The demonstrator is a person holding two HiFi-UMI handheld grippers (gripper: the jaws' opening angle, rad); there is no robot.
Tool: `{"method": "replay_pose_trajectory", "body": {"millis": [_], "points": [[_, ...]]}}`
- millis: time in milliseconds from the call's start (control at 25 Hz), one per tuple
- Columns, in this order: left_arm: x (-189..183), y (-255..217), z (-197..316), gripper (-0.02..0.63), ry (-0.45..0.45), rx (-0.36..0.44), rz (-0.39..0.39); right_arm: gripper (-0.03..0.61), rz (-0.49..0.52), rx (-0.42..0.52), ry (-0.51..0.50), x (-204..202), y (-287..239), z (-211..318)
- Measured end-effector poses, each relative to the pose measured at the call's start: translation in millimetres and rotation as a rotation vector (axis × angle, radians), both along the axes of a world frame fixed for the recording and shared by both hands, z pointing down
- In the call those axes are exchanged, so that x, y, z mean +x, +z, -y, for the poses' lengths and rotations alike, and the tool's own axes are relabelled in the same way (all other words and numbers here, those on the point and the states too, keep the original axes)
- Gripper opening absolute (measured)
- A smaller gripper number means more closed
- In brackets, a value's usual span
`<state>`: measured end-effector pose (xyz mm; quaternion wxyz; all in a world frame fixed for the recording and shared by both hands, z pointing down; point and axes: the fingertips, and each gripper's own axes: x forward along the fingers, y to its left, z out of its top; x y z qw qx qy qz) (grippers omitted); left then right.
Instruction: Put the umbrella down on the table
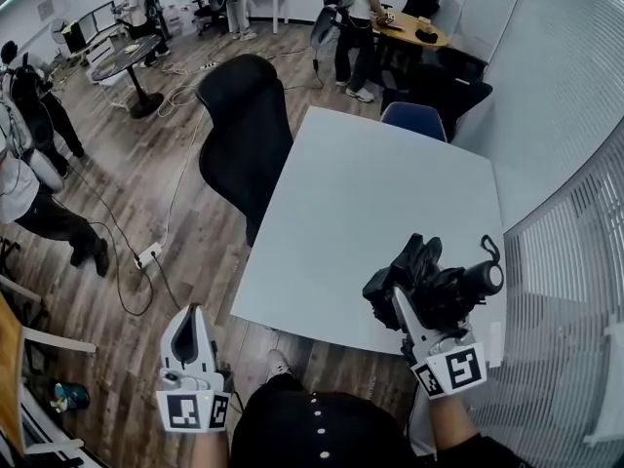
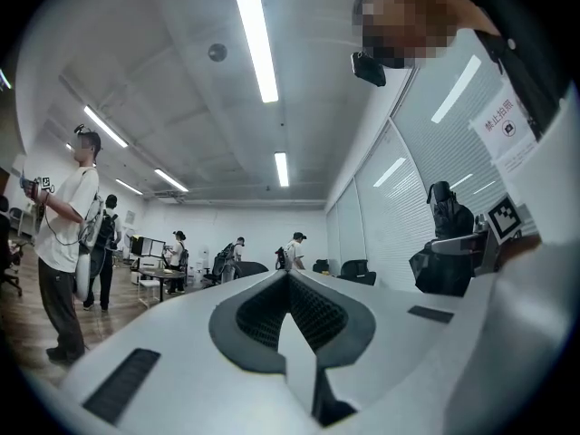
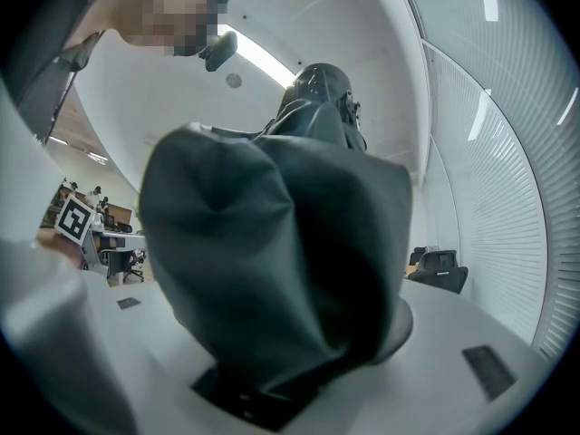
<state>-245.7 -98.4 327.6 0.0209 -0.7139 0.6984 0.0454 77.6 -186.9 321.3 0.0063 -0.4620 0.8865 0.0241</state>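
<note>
A folded black umbrella (image 1: 437,283) with a hooked strap at its right end lies across the jaws of my right gripper (image 1: 405,300), which is shut on it. It hangs over the near right edge of the white table (image 1: 370,183). In the right gripper view the umbrella's dark cloth (image 3: 281,270) fills the middle and hides the jaws. My left gripper (image 1: 190,315) is low at the left, over the wooden floor and off the table. Its jaws meet at the tips and hold nothing, as the left gripper view (image 2: 290,275) shows.
A black office chair (image 1: 244,130) stands at the table's left side and a blue chair (image 1: 414,117) at its far end. Window blinds (image 1: 570,261) run along the right. Cables and a power strip (image 1: 147,254) lie on the floor. Several people stand at the far desks.
</note>
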Motion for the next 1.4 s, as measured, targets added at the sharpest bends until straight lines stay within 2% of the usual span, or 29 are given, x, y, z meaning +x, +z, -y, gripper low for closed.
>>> {"method": "replay_pose_trajectory", "body": {"millis": [200,520,800,1080,1400], "points": [[-33.6,-4.6,22.8,0.011,0.015,0.01,-0.002,0.293,-0.004,0.016,0.015,-31.7,-8.0,18.2],[-59.4,-9.7,53.4,0.011,0.062,0.04,-0.001,0.293,-0.001,0.049,0.058,-55.6,-15.1,36.2],[-87.3,3.0,77.6,0.011,0.114,0.023,-0.006,0.293,-0.002,0.033,0.092,-86.1,-5.1,45.1],[-87.7,23.0,99.9,0.011,0.152,-0.028,-0.032,0.291,-0.046,-0.03,0.105,-90.6,15.6,55.3],[-78.1,25.9,125.0,0.011,0.145,-0.04,-0.03,0.291,-0.05,-0.058,0.08,-91.0,29.6,93.8]]}}
